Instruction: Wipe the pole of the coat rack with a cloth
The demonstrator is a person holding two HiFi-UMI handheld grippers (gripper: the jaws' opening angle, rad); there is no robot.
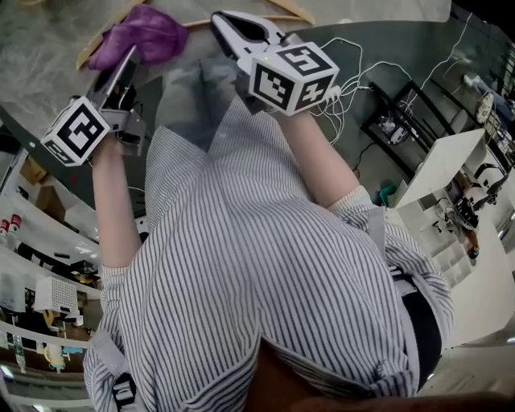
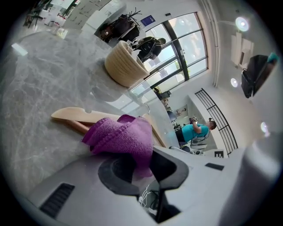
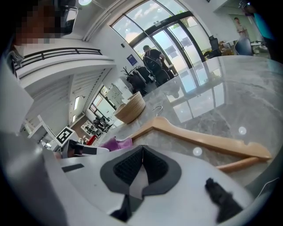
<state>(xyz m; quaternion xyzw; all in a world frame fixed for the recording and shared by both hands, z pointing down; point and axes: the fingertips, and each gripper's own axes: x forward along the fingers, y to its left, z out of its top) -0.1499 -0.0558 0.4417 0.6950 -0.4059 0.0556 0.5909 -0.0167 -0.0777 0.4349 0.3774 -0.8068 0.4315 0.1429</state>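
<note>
A purple cloth (image 1: 145,36) is bunched in my left gripper (image 1: 127,58), whose jaws are shut on it just above the grey marble surface (image 1: 48,48). In the left gripper view the cloth (image 2: 121,137) spills forward from the left gripper (image 2: 141,161) over a wooden hanger (image 2: 75,115) lying flat. My right gripper (image 1: 221,19) is shut with nothing in it, and in its own view the right gripper (image 3: 143,148) hovers close to the same hanger (image 3: 199,139), with the cloth (image 3: 116,143) off to the left. No coat rack pole shows in any view.
A woven basket (image 2: 124,64) stands further off on the marble. White cables (image 1: 346,88), a black metal frame (image 1: 402,113) and a white desk (image 1: 451,161) lie to the right. A person in teal (image 2: 199,131) sits far off. My striped shirt (image 1: 265,265) fills the lower head view.
</note>
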